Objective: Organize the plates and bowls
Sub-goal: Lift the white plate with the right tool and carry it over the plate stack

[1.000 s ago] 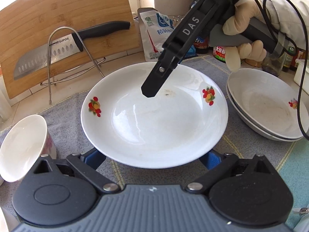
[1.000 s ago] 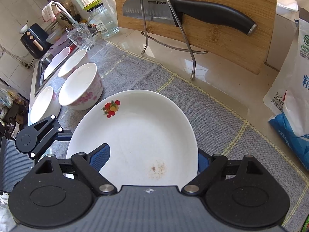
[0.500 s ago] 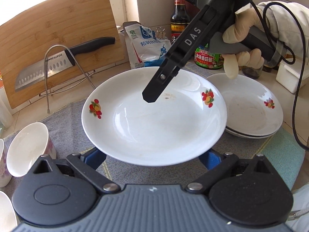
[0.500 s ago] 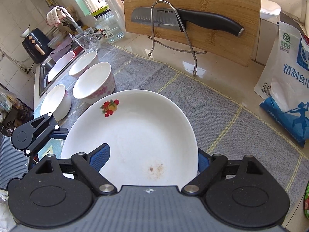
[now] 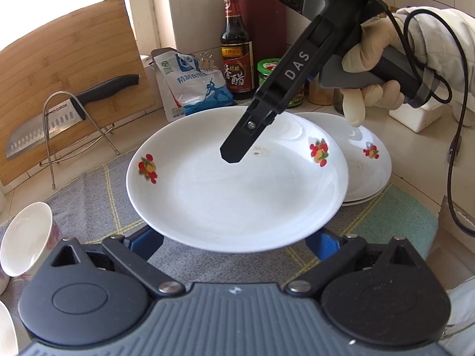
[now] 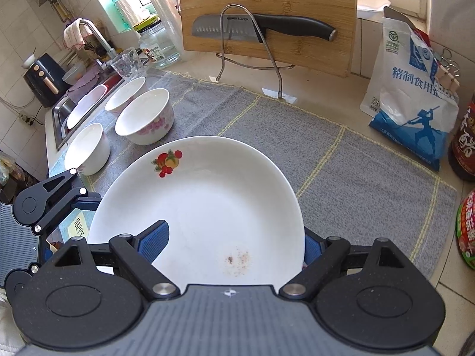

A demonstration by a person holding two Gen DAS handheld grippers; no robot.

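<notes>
Both grippers, left [image 5: 234, 237] & right [image 6: 234, 247], hold fruit plate [image 5: 237, 178] by its rims, near plate stack [image 5: 368, 172] at mat's right edge. Bowls [image 6: 144, 118] not stacked yet.

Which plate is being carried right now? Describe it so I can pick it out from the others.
Start at the bamboo cutting board with the knife on its wire stand. In front, above the grey mat, is the carried plate, its rim between both grippers' jaws. Unlike the stacked plates beside it, it is lifted and bears a brownish smear.
</notes>
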